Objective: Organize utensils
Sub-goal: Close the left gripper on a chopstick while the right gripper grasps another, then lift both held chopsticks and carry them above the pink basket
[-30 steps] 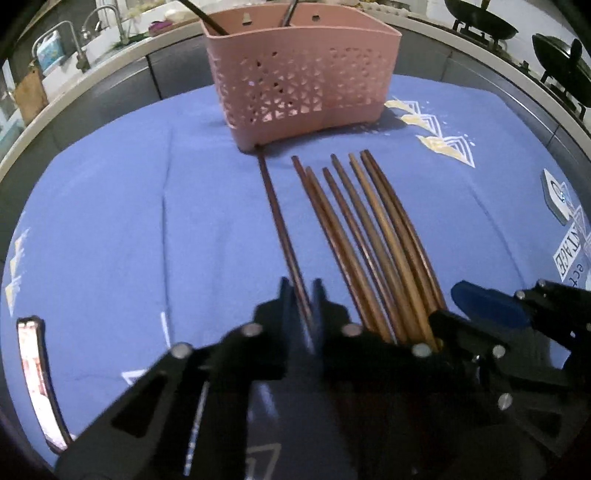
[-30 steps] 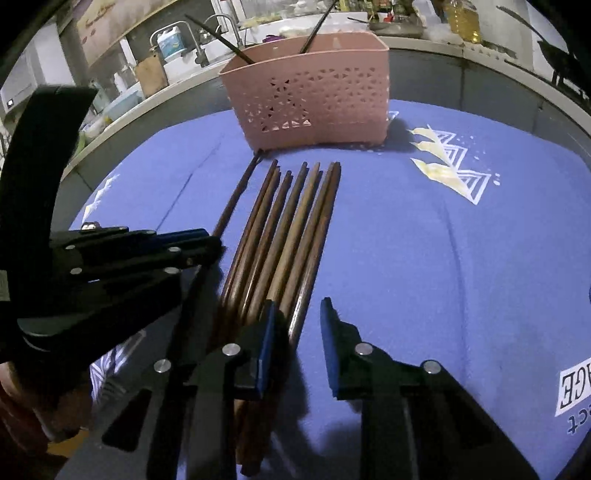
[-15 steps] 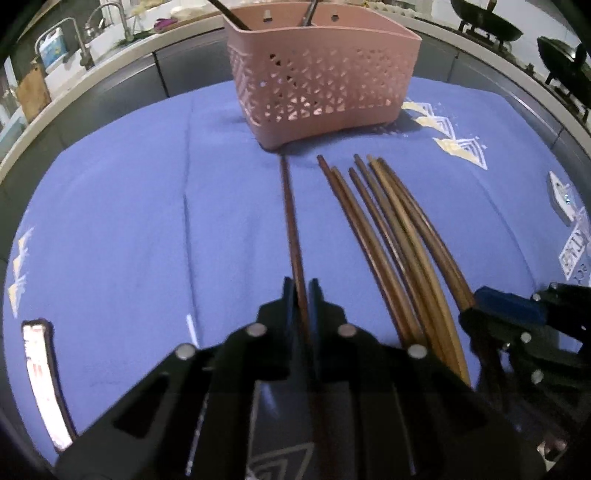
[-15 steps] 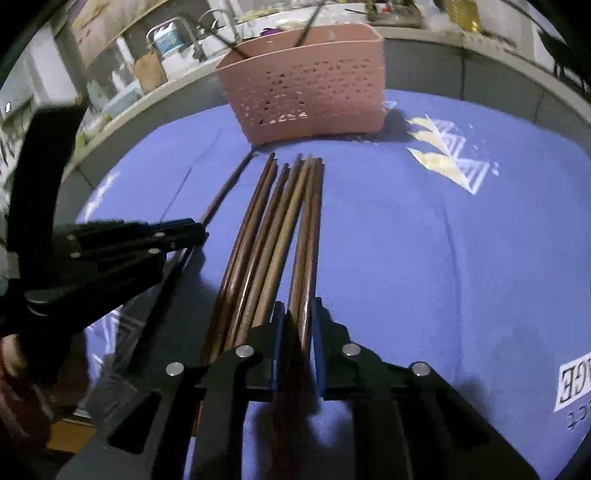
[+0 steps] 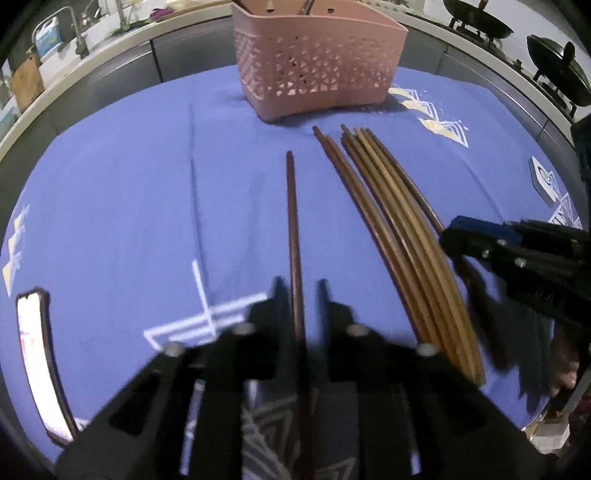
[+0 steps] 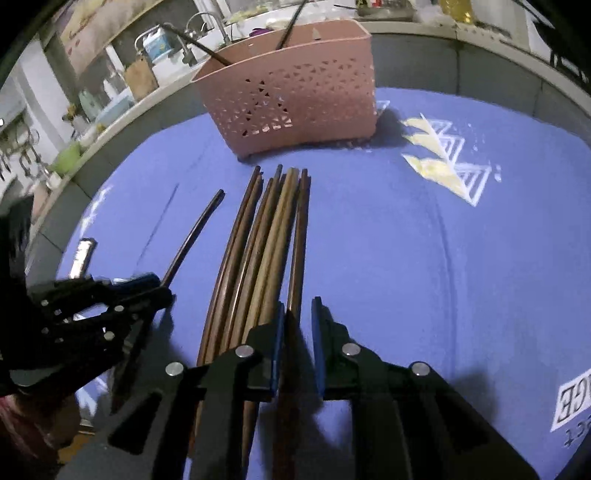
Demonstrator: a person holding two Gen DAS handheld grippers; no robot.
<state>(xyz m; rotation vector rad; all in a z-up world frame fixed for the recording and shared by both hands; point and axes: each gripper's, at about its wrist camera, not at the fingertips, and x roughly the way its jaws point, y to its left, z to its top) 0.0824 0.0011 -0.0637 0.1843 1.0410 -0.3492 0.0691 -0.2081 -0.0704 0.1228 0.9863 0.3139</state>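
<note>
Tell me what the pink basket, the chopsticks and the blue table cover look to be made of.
Pink basket: likely moulded plastic, matte, with cut-out triangle perforations. Chopsticks: probably wood or bamboo, brown to tan with a slight sheen; the single one apart looks darker, maybe lacquered. Blue table cover: seemingly woven cloth, matte, with creases and printed patterns.

Blue cloth, phone, woks.
</note>
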